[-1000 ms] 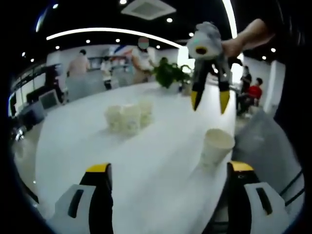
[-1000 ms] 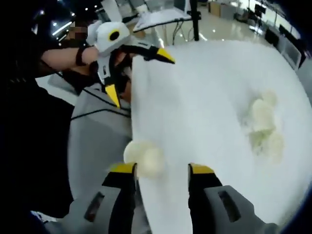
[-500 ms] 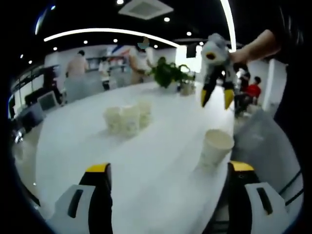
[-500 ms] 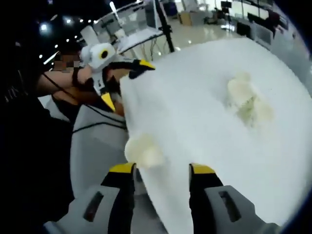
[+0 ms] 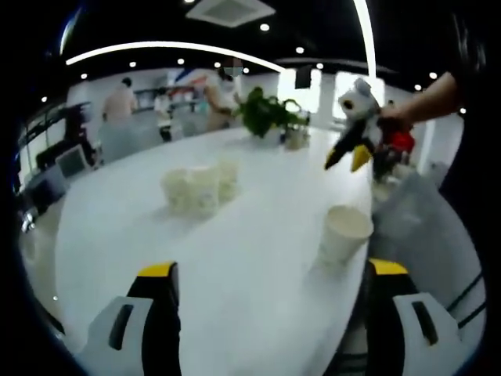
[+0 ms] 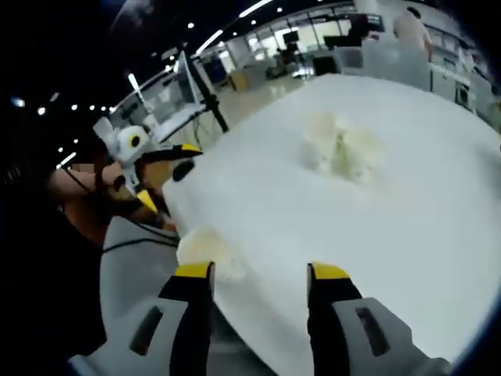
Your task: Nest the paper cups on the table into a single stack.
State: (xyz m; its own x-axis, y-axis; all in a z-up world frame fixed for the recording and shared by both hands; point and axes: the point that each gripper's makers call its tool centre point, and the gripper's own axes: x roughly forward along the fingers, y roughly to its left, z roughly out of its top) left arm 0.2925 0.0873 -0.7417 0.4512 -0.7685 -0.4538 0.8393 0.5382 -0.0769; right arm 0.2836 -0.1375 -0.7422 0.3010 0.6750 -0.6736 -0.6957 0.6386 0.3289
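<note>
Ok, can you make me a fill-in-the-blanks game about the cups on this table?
1. The table is coloured ____.
2. The lone paper cup stands near the table's ____.
3. Both the left gripper and the right gripper have their jaws ____.
4. Beyond the group of cups there is a green ____.

Missing words: white; edge; open; plant

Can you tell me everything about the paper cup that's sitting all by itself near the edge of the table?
The lone paper cup is plain, creamy white and looks like thin paper. It stands upright with its open mouth up, wider at the rim than at the base, and seems empty. It sits on the white table close to the edge, apart from the cluster of cups farther in. Nothing touches it; the left tongs hover open just in front of it.
</note>
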